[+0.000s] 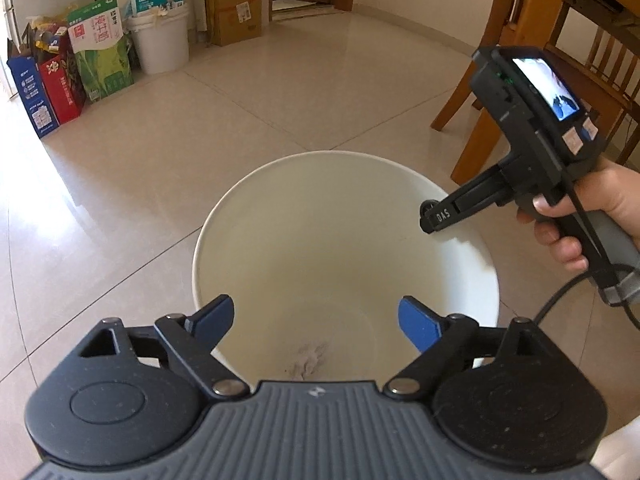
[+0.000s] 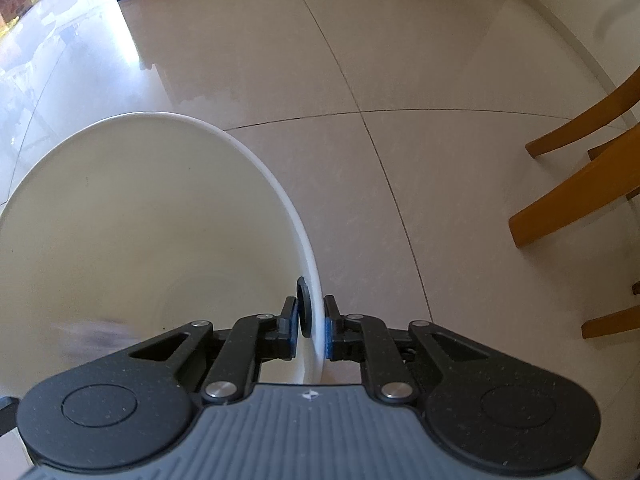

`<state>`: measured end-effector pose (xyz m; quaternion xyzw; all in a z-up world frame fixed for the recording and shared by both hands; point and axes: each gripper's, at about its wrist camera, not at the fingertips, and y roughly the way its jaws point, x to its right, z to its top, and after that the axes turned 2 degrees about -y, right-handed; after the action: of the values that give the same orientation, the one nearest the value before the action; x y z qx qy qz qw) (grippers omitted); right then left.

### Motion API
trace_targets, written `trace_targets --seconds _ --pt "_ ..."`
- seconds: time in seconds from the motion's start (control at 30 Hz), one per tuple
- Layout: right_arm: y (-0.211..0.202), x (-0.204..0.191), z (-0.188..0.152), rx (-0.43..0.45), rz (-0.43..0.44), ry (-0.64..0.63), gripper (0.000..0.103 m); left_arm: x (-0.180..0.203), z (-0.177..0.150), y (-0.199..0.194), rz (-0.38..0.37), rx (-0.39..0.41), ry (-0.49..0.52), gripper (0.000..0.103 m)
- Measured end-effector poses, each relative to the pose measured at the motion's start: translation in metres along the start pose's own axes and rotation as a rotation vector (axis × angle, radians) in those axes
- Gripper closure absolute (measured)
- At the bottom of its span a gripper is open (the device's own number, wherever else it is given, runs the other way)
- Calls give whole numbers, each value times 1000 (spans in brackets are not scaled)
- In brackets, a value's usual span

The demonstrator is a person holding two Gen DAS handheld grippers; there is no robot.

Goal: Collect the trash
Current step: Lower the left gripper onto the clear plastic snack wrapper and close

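Trash first: a pale, crumpled scrap (image 1: 306, 362) lies at the bottom of the white bucket (image 1: 248, 184), directly below and between our left jaws, so that piece looks collected. Our left gripper (image 1: 316, 318) hangs over the bucket's mouth with its blue fingers (image 1: 416, 322) spread wide and nothing between them, released. Over on the right, our right gripper (image 2: 310, 332) is clenched on the bucket's rim (image 2: 316, 308), one finger inside the wall, the other outside, a black round fitting pressed against the inner face just ahead of the inner finger. In the left wrist view we see that same gripper reaching in from the right with a hand (image 1: 592, 216) wrapped round its handle, its tip at the rim. To our eye the step in hand is steadying or carrying the bucket, and doing it well means keeping the pinch square on that thin wall and the bucket level so the scrap stays put. Beyond the jaws stretches bare glossy tile floor (image 1: 320, 92), no further litter that we can make out. To the right stand wooden chair legs (image 2: 576, 196), worth a wide berth. Farthest out ahead and left, cartons and boxes (image 1: 100, 48) and another white pail (image 1: 162, 38) line the wall.
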<state>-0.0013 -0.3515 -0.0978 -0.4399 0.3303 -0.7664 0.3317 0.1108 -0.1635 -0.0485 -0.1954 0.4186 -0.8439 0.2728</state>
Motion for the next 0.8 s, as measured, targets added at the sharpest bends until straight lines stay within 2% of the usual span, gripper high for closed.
trace_targets --seconds 0.17,0.3,0.4,0.57,0.8 --pt "0 -1 2 8 -5 6 88 -13 -13 -19 41 38 6 7" --pt "-1 0 2 8 -3 3 88 -28 -35 -31 66 32 7 7" --pt "-1 0 1 11 -5 -6 88 -38 -56 -35 81 15 -28 7" --pt "-2 0 1 11 -10 5 88 -56 -95 -27 116 -13 -133 7" --pt "-2 -3 3 11 -22 12 87 -76 -166 6 158 -62 -380 7"
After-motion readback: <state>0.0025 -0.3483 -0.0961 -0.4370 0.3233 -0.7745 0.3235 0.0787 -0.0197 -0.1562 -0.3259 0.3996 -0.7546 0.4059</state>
